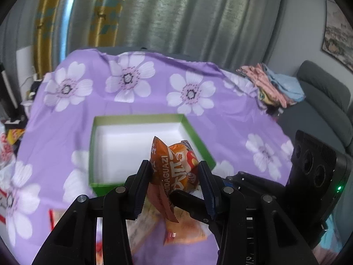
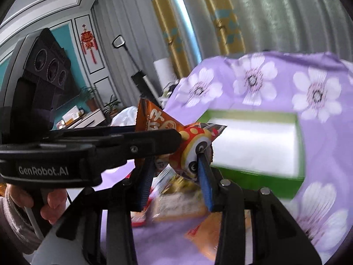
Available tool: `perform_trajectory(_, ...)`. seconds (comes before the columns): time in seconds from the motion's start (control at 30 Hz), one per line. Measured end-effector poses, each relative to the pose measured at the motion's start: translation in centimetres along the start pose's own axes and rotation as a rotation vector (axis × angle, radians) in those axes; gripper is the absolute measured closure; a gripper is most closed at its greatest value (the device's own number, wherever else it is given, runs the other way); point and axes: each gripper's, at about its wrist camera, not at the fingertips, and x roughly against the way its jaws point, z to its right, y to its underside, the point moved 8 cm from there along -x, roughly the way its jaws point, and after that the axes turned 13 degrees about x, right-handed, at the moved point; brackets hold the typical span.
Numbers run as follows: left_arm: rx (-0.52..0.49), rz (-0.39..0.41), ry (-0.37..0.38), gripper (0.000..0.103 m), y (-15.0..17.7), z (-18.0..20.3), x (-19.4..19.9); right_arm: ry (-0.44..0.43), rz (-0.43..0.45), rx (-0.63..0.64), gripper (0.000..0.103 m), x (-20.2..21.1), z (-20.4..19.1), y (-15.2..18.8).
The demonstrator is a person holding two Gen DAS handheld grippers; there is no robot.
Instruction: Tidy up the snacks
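Grippers status: I see left gripper (image 1: 175,177) and right gripper (image 2: 174,165) both clamped on one orange snack packet (image 1: 174,165), held above the purple cloth (image 1: 136,103), near the green box (image 1: 97,145).

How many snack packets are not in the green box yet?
At least 3, all outside the empty green box: the orange packet both grippers hold, one orange packet and one pale packet on the purple cloth beneath. Blur and grippers may hide more.

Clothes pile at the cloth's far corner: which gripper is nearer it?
Right. The right gripper sits on the pile's side; the left gripper is farther across, both well short of it.
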Motion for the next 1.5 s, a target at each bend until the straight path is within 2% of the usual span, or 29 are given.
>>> perform_trajectory(0.13, 0.012, -0.022, 0.005, 0.059, -2.2, -0.2, -3.3, 0.033, -0.001, -0.023, 0.064, -1.7, 3.5, -1.4)
perform_trajectory(0.3, 0.044, -0.06, 0.004, 0.059, -3.1, -1.3, -7.1, 0.054, -0.049, -0.042, 0.064, -4.7, 6.5, -1.0)
perform_trajectory(0.47, 0.098, -0.111, -0.008, 0.059, -2.7, -3.2, -10.6, 0.061, -0.116, -0.074, 0.064, -7.6, 8.9, 0.2)
perform_trajectory(0.7, 0.16, -0.154, -0.029, 0.058, -1.8, -5.0, -13.5, 0.091, -0.188, -0.115, 0.06, -10.2, 10.5, 2.2)
perform_trajectory(0.73, 0.159, -0.153, -0.038, 0.052, -1.9, -5.0, -13.6, 0.096, -0.193, -0.123, 0.058, -10.4, 10.6, 2.5)
perform_trajectory(0.77, 0.157, -0.15, -0.051, 0.047, -1.8, -5.2, -13.7, 0.098, -0.199, -0.13, 0.052, -10.4, 10.7, 2.7)
perform_trajectory(0.8, 0.16, -0.149, -0.059, 0.032, -1.8, -5.4, -13.8, 0.102, -0.201, -0.14, 0.047, -10.4, 10.9, 2.9)
perform_trajectory(0.83, 0.167, -0.139, -0.064, 0.023, -1.9, -5.7, -13.5, 0.106, -0.2, -0.143, 0.046, -10.3, 11.1, 3.0)
perform_trajectory(1.03, 0.172, -0.105, -0.063, 0.023, -2.1, -6.2, -11.3, 0.134, -0.182, -0.16, 0.044, -8.0, 11.6, 3.0)
perform_trajectory(1.2, 0.151, -0.06, -0.095, 0.023, -1.5, -6.3, -8.3, 0.159, -0.163, -0.179, 0.037, -4.9, 11.5, 3.1)
perform_trajectory(1.33, 0.166, -0.064, -0.08, 0.022, 0.4, -6.7, -5.7, 0.181, -0.143, -0.18, 0.03, -1.7, 10.9, 3.7)
perform_trajectory(1.5, 0.186, -0.069, -0.086, 0.022, 3.2, -7.2, -3.0, 0.197, -0.142, -0.181, 0.028, 2.1, 9.7, 5.1)
